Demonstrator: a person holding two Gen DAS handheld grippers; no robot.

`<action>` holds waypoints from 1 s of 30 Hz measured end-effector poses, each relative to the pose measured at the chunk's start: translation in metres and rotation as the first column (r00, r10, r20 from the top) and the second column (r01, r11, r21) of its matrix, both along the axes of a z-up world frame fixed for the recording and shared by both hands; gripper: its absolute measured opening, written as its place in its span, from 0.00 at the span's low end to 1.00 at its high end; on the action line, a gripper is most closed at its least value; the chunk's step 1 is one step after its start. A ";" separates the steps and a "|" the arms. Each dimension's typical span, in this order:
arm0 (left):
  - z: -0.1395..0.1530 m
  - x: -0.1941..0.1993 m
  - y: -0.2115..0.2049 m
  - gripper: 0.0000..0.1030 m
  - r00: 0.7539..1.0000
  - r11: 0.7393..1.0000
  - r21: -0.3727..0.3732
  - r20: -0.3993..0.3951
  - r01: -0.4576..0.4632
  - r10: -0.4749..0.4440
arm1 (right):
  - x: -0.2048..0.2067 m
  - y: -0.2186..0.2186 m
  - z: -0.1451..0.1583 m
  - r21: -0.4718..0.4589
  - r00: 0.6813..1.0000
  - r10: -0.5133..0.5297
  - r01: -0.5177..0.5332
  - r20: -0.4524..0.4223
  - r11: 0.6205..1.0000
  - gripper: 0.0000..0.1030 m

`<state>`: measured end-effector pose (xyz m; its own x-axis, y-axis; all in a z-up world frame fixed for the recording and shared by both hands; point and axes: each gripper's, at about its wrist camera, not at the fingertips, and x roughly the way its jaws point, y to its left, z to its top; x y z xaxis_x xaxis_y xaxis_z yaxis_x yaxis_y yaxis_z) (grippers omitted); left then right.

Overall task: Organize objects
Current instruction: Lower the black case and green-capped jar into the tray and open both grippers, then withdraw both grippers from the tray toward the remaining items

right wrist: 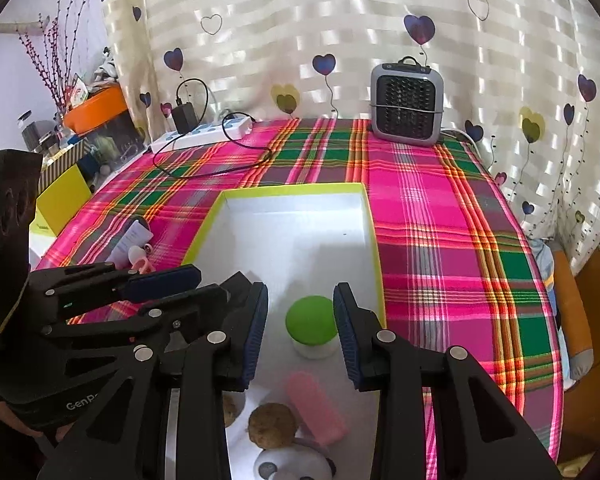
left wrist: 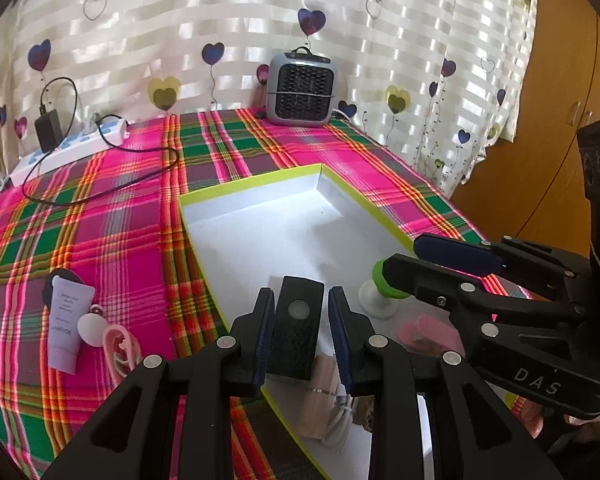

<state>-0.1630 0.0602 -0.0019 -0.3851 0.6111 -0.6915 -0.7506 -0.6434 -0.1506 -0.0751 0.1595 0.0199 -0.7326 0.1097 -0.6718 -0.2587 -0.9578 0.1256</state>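
Observation:
A shallow white box with a lime-green rim [left wrist: 256,184] [right wrist: 288,191] lies on the plaid table. My left gripper [left wrist: 301,334] stands around a black textured block with a round button [left wrist: 297,332] at the box's near left edge; small gaps show beside the pads. My right gripper [right wrist: 301,334] is open above a green-capped white mushroom toy [right wrist: 313,330], which also shows in the left wrist view [left wrist: 376,298]. A pink case [right wrist: 316,408], a brown ball [right wrist: 272,424] and a white panda-like item [right wrist: 292,462] lie in the box.
A lilac tube [left wrist: 66,326], a white ball [left wrist: 92,330] and a pink earphone-shaped item [left wrist: 118,344] lie left of the box. A grey heater [left wrist: 302,90], a power strip [left wrist: 66,146] and a black cable [left wrist: 100,184] stand at the back. The table edge drops off on the right.

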 end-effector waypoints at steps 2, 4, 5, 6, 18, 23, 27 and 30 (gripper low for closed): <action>0.002 0.000 -0.005 0.25 1.000 1.000 0.009 -0.001 -0.010 0.010 | 0.000 -0.003 0.003 -0.002 1.000 -0.002 0.002 -0.012 1.000 0.34; 0.004 -0.001 -0.011 0.25 1.000 1.000 0.017 -0.005 -0.026 0.026 | 0.002 -0.005 0.005 -0.002 1.000 0.000 0.000 -0.026 1.000 0.34; 0.006 -0.002 -0.017 0.25 0.999 0.999 0.025 -0.009 -0.037 0.038 | 0.002 -0.006 0.007 -0.002 0.999 0.000 0.000 -0.032 1.000 0.34; 0.006 -0.003 -0.020 0.25 0.999 0.999 0.030 -0.010 -0.045 0.045 | 0.002 -0.008 0.008 -0.002 0.999 0.001 -0.001 -0.036 1.000 0.34; 0.010 -0.012 -0.069 0.25 0.986 0.985 0.060 -0.020 -0.164 0.165 | -0.012 -0.040 0.011 0.008 0.996 0.082 -0.082 -0.032 0.997 0.34; 0.003 -0.022 -0.090 0.25 0.967 0.967 0.045 -0.025 -0.251 0.252 | -0.018 -0.053 0.011 0.009 0.991 0.128 -0.128 -0.029 0.992 0.34; -0.008 -0.028 -0.102 0.25 0.959 0.958 0.027 -0.008 -0.284 0.284 | -0.026 -0.062 0.010 0.013 0.988 0.156 -0.155 -0.021 0.988 0.34; -0.014 -0.032 -0.103 0.25 0.957 0.957 0.014 0.019 -0.289 0.289 | -0.029 -0.065 0.009 0.016 0.986 0.167 -0.167 -0.015 0.986 0.34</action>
<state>-0.1947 -0.0431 -0.0162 -0.5359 0.4865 -0.6900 -0.5300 -0.8300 -0.1737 -0.1044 0.0941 0.0286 -0.7524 -0.0054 -0.6586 -0.0927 -0.9892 0.1140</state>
